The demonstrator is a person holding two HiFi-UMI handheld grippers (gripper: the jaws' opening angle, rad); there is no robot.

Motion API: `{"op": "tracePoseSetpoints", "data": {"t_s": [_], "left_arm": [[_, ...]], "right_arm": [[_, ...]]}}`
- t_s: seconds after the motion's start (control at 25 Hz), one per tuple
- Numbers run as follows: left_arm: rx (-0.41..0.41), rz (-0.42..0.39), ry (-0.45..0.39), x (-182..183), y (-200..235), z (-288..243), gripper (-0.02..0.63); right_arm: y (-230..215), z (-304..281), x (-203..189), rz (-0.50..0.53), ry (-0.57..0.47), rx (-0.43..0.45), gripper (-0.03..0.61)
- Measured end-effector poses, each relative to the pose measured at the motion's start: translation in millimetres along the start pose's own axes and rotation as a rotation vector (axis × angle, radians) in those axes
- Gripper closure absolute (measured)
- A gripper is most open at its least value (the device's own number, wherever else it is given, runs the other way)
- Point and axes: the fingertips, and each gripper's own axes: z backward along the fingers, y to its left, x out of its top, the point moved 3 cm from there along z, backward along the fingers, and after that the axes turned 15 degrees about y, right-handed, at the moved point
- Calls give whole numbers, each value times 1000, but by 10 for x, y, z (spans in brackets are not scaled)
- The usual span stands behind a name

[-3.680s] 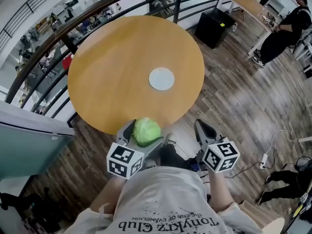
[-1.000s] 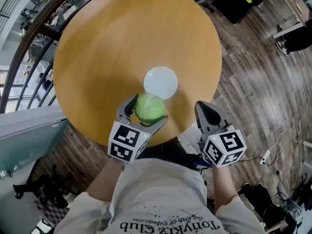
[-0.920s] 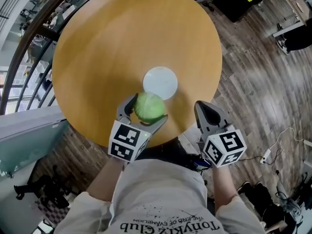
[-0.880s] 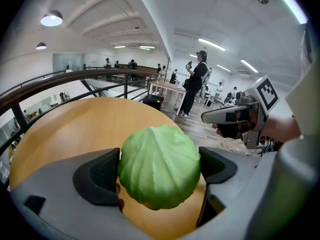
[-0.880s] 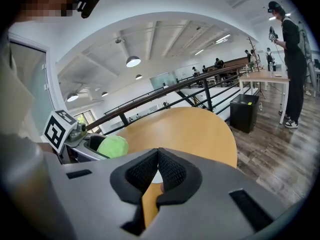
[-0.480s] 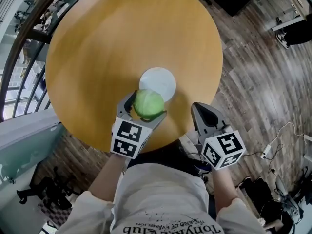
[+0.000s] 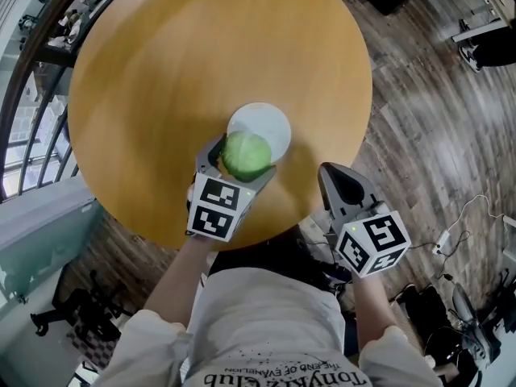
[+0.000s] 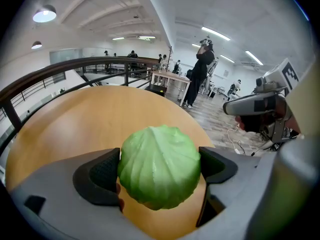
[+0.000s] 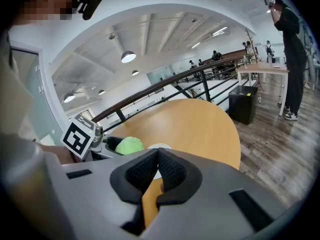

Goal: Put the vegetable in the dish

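Note:
A round green cabbage (image 7: 246, 155) is clamped between the two jaws of my left gripper (image 7: 239, 160), held above the round wooden table (image 7: 161, 79). In the left gripper view the cabbage (image 8: 159, 166) fills the gap between the dark pads. A small white dish (image 7: 262, 124) lies on the table just beyond the cabbage, partly covered by it; the same dish (image 9: 159, 146) peeks over my right gripper's jaws, beside the cabbage (image 9: 129, 145). My right gripper (image 7: 336, 180) hovers off the table's near right edge with its jaws pressed together and nothing between them.
A dark railing (image 7: 32, 47) curves round the far left of the table. Wooden floor (image 7: 435, 135) lies to the right, with cables (image 7: 476, 216) on it. A person (image 8: 202, 66) stands beyond the table by a desk (image 8: 167, 79). A black box (image 9: 243, 104) sits on the floor.
My left gripper has carried the cabbage forward over the table until it overlaps the dish's near edge. The right gripper has stayed shut by the table edge.

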Motion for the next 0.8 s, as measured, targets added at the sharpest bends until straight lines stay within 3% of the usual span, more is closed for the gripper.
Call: {"op": "tracePoseSetpoints", "data": {"t_s": [0.8], "left_arm": [[46,-74,139,57,152,-606,129]], "right_arm": [[-180,-182,-142,-60,37,22,557]]}}
